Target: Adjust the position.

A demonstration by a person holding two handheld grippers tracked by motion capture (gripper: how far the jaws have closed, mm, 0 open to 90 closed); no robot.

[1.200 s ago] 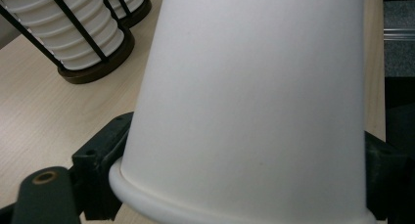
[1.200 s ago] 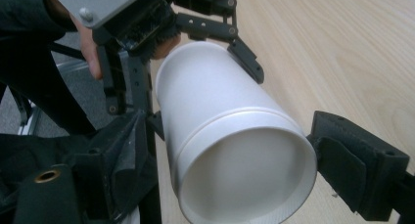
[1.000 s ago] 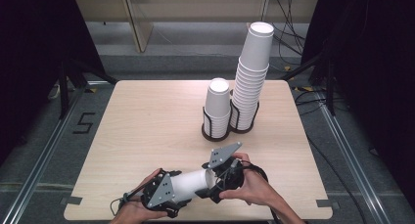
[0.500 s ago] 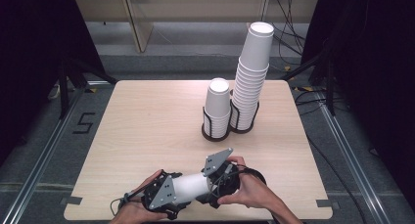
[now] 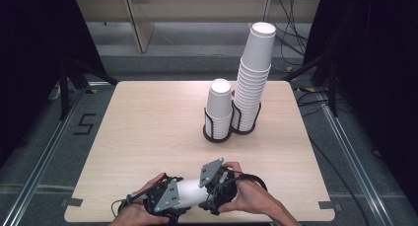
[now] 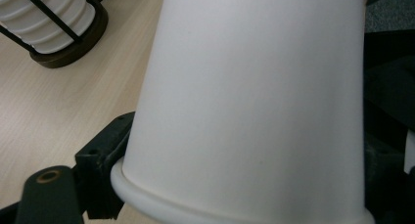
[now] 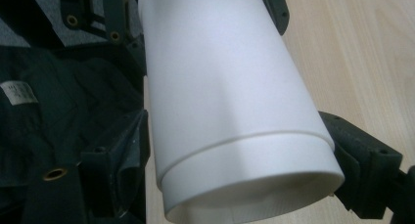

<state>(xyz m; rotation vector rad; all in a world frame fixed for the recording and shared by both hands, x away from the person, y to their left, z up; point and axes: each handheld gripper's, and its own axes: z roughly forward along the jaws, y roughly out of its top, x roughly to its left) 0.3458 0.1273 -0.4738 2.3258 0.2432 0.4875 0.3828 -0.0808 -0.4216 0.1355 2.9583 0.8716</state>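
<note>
Near the wooden table's front edge, both hand-held grippers clamp smooth, tapered white paper cups.

White paper cups lie sideways at the lower centre of the high view, between the left gripper and the right gripper, on the light wooden table. Two black wire cup holders stand upper right of centre: the short white cup stack left, the tall white cup stack right, touching.
</note>
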